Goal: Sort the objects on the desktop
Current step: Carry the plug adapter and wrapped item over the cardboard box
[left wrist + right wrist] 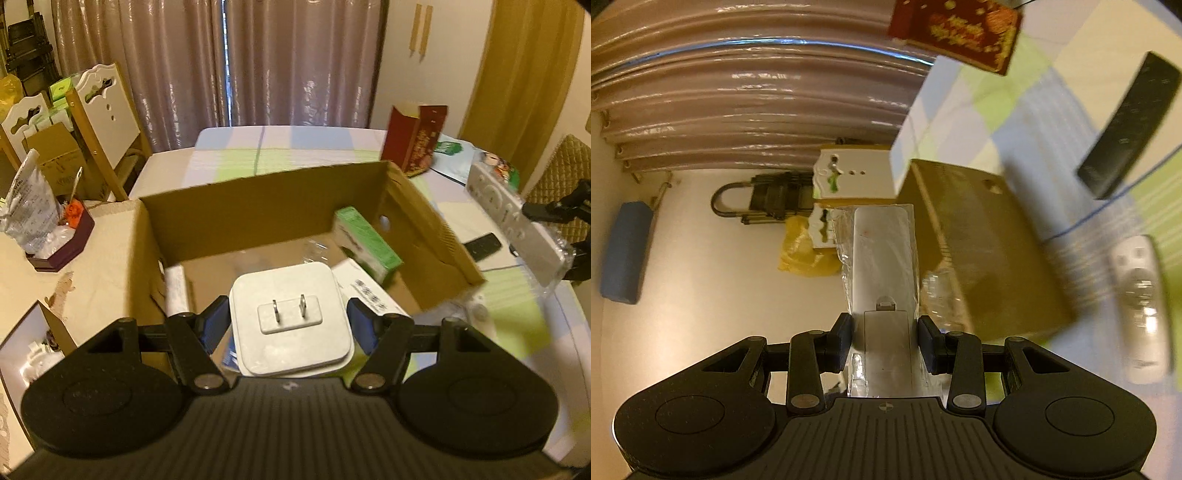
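My left gripper [288, 317] is shut on a white plug adapter [291, 332], its two metal prongs facing the camera. It hangs over the open cardboard box [258, 206]. Inside that box lie a green carton [369, 240], a white carton [373, 299] and a white roll [175, 291]. My right gripper [885, 332] is shut on a white remote in clear plastic wrap [882, 266], held tilted in the air beside the box [979, 240]. The same wrapped remote [517, 221] shows at the right edge of the left wrist view.
On the checked tablecloth [1052, 122] lie a black remote [1130, 129] and a second white remote [1141, 306]. A red gift box [413, 140] stands behind the cardboard box. A maroon tray of clutter [62, 251] sits on the left table, with chairs [107, 110] beyond.
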The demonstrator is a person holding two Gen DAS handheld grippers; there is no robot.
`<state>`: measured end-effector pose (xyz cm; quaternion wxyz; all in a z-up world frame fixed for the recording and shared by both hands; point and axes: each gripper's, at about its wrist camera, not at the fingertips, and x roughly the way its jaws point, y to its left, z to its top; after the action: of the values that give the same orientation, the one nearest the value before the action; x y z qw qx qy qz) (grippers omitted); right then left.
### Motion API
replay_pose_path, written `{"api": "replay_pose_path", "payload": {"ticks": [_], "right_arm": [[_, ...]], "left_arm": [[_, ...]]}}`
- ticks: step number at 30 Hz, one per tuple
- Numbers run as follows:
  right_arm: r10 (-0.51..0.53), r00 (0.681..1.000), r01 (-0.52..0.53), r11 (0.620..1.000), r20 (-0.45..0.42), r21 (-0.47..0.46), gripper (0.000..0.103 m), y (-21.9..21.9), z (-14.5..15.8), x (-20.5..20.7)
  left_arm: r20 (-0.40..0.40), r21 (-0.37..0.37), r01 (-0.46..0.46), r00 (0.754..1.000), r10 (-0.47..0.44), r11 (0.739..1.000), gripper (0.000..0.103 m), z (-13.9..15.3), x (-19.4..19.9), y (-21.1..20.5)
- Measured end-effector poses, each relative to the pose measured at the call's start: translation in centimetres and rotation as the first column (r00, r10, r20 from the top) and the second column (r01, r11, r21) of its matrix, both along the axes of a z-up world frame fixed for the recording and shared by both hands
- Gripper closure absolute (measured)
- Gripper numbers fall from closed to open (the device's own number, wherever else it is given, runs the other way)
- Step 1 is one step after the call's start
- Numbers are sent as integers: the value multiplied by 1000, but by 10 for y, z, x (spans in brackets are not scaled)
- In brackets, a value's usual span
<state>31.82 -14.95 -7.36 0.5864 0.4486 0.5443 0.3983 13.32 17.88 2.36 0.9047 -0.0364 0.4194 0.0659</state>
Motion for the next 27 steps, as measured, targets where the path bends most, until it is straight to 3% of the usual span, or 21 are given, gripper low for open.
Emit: {"api": "replay_pose_path", "payload": {"ticks": [11, 21, 27], "right_arm": [[-29, 1000, 29, 1000, 1, 9, 66, 44, 4, 4], [-55, 999, 54, 998, -3, -37, 66, 68, 4, 5], [-57, 998, 59, 995, 25, -85, 66, 72, 9, 6]], "left_arm": [[-13, 0, 13, 1000, -12, 1000, 38, -4, 34, 49], [-167, -3, -57, 984, 56, 998, 38, -45, 90, 76], [-250, 42, -70, 965, 78, 997, 38, -75, 107, 81]]}}
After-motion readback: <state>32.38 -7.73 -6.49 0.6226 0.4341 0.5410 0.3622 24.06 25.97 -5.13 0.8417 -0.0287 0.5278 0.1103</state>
